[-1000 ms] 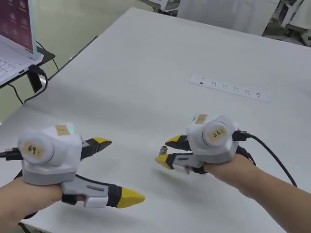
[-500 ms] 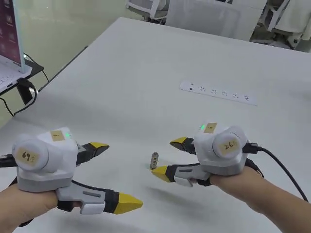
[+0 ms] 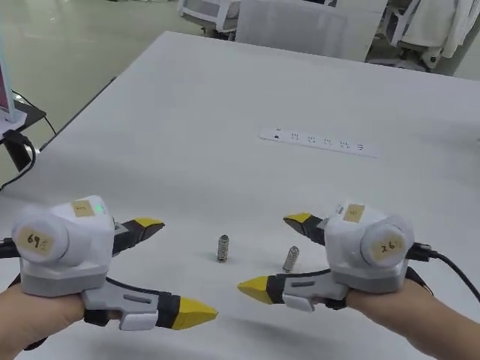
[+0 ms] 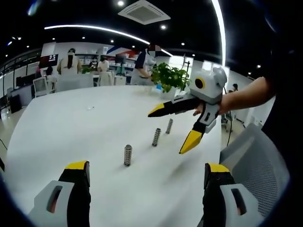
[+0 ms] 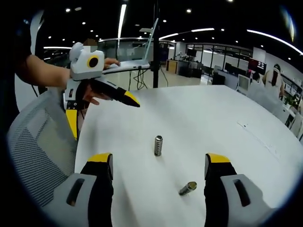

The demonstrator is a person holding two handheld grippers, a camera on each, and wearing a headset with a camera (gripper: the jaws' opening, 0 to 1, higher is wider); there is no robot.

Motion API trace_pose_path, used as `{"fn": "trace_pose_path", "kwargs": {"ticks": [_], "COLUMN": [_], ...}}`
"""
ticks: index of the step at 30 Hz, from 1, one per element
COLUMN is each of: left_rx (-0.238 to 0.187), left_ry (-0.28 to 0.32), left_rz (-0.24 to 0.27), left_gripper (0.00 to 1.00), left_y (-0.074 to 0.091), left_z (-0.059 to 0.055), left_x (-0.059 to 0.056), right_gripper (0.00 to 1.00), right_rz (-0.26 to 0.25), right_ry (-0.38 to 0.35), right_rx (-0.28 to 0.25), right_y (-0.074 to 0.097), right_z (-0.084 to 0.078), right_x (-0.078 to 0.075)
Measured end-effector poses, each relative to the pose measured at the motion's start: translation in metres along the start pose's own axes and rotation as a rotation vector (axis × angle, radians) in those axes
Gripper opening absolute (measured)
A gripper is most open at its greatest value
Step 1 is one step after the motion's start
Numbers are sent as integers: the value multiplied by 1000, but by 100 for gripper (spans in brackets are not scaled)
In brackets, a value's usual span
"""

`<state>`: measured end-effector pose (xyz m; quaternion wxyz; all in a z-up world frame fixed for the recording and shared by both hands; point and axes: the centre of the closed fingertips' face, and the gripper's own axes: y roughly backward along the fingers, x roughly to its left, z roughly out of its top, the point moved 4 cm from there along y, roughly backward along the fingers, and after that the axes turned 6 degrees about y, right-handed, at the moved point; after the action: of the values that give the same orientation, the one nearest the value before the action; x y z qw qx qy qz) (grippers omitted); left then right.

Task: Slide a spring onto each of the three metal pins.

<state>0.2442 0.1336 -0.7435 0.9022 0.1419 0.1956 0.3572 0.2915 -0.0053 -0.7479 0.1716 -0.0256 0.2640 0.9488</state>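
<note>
Your left gripper (image 3: 176, 268) and right gripper (image 3: 274, 253) both gape empty; three small coiled metal springs (image 4: 127, 155) stand (pins presumably inside), so you're probably finished.

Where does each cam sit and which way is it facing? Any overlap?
Head view: on the headset, looking forward and down at the table; shows both forearms, left gripper, right gripper.
Left gripper view: on left gripper, facing along its jaws at three springs, right gripper and that forearm.
Right gripper view: on right gripper, facing left gripper and its forearm.
Shared: gripper views face each other; both see the upright spring.
</note>
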Motion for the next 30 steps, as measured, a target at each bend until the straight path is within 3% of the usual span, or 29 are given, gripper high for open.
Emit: {"fn": "trace_pose_path", "kwargs": {"ticks": [13,15,30], "left_rx": [0,-12,-6], "left_ry": [-4,-27,-8], "left_rz": [-35,-46,-52], "left_gripper": [98,95,98], "left_y": [-9,-9,-10], "left_z": [4,6,3], "left_x": [-12,-14,-15], "right_gripper": [96,99,99], "right_rz": [-55,-61,-126], "right_ry": [-73,-84,-152], "right_rx": [-55,-55,-27], "right_y": [53,59,93], "right_z": [-30,-34,-60], "right_x": [-2,-1,-8]}}
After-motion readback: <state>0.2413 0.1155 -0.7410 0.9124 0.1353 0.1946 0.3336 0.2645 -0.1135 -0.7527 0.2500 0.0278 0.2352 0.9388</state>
